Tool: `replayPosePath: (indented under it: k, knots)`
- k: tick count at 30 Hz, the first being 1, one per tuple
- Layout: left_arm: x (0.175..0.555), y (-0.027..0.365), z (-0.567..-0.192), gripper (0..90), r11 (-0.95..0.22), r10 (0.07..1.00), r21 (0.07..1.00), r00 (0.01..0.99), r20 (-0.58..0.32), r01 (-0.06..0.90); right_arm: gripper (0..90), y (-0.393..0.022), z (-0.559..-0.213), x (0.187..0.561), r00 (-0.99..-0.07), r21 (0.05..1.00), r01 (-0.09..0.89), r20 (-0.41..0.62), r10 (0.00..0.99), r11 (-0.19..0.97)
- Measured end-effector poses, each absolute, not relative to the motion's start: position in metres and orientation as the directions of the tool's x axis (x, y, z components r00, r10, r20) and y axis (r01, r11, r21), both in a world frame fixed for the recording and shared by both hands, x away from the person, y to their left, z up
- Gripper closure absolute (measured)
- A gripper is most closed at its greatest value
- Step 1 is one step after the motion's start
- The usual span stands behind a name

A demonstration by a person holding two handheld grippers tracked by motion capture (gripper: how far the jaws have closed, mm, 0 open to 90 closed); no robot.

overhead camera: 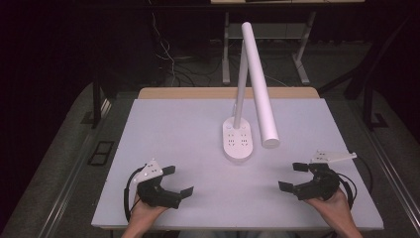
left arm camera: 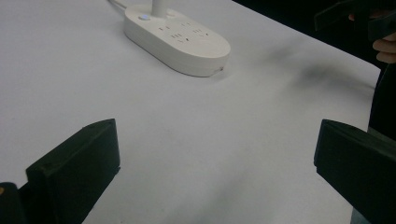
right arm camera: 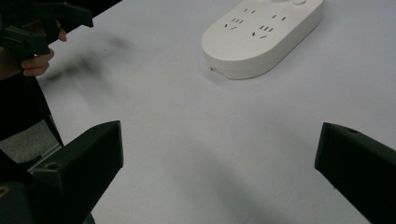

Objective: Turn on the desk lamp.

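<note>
Both tongs, left (overhead camera: pixel 179 180) and right (overhead camera: pixel 293 176), released wide and empty at seven and five o'clock on the counter (overhead camera: pixel 173 129), aimed inward, seemingly readied toward the centred desk lamp (overhead camera: pixel 238 144).

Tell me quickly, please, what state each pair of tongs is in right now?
Left tongs: open, holding nothing, low over the table.
Right tongs: open, holding nothing, likewise apart from the white lamp base.
</note>
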State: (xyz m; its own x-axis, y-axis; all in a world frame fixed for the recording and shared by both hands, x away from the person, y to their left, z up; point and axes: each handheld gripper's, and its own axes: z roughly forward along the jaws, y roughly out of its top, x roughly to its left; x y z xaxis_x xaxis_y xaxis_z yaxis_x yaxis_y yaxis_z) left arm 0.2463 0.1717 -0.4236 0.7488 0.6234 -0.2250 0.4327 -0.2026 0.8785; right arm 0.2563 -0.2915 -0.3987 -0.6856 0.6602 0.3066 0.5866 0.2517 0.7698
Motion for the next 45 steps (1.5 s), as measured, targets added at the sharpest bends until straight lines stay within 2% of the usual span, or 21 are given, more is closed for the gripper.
replayPosePath:
  k: [13,45]
  knots:
    - [0.246,0.173,-0.423,0.0,-0.202,0.627,0.878,0.747,-0.223,0.433,0.9,-0.292,-0.381,0.273,-0.7,0.763,0.581,0.289,0.653,0.285]
    - [0.245,0.173,-0.423,0.0,-0.197,0.63,0.88,0.743,-0.224,0.433,1.0,-0.268,-0.371,0.332,-0.699,0.735,0.593,0.267,0.663,0.329]
